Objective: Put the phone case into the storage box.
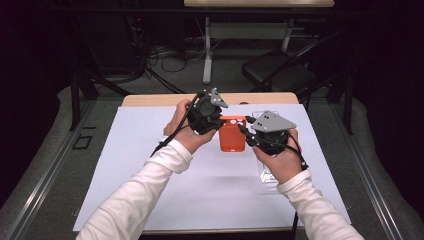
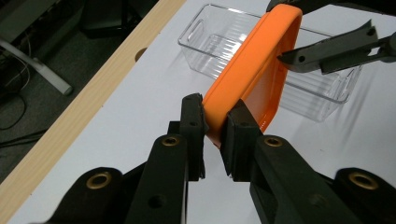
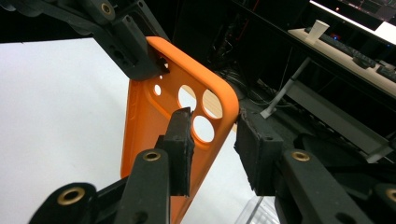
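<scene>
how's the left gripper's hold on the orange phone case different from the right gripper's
The left gripper is clamped on an edge of the orange phone case; the right gripper straddles the camera-hole corner, its right pad standing off the case. The left gripper's jaws are nearly together; the right gripper's jaws are wider apart. Both are at the same case, held up off the white table cover.

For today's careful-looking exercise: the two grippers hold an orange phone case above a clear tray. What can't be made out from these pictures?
- Clear tray: in the high view the right hand and its gripper cover most of it; in the left gripper view the orange phone case crosses its middle.
- Right gripper: whether its far pad touches the case's edge cannot be told.
- Case's lower end: cut off by the right gripper view's bottom edge.
</scene>
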Action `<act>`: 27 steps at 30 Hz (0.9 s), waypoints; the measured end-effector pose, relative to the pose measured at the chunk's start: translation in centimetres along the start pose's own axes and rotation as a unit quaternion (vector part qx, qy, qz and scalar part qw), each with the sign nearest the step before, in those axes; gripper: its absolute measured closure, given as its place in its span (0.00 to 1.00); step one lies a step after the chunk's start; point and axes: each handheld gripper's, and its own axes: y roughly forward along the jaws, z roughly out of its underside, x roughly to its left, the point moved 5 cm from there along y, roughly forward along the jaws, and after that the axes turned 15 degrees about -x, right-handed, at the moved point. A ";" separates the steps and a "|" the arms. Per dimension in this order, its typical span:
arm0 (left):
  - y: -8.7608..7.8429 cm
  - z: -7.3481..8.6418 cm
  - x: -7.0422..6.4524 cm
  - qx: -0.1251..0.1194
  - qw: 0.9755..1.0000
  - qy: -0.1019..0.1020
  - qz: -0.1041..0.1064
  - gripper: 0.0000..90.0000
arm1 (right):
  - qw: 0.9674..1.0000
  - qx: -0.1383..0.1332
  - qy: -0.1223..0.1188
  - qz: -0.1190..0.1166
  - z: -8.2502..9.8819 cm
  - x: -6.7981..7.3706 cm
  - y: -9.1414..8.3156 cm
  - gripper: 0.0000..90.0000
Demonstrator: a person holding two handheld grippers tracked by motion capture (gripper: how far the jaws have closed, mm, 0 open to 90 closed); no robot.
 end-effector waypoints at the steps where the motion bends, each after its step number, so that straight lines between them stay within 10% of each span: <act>1: 0.0 -0.1 0.0 0.000 1.000 -0.002 -0.002 0.89 | 1.000 0.000 -0.002 0.003 -0.1 0.0 0.0 0.73; 13: 0.8 -0.2 -0.2 0.018 1.000 0.008 -0.016 0.89 | 0.999 0.026 -0.020 0.018 -0.5 -0.7 0.4 0.78; 27: 1.3 -0.3 -0.5 0.027 1.000 -0.002 -0.013 0.89 | 0.994 0.053 -0.094 0.034 -0.8 -0.1 0.9 0.86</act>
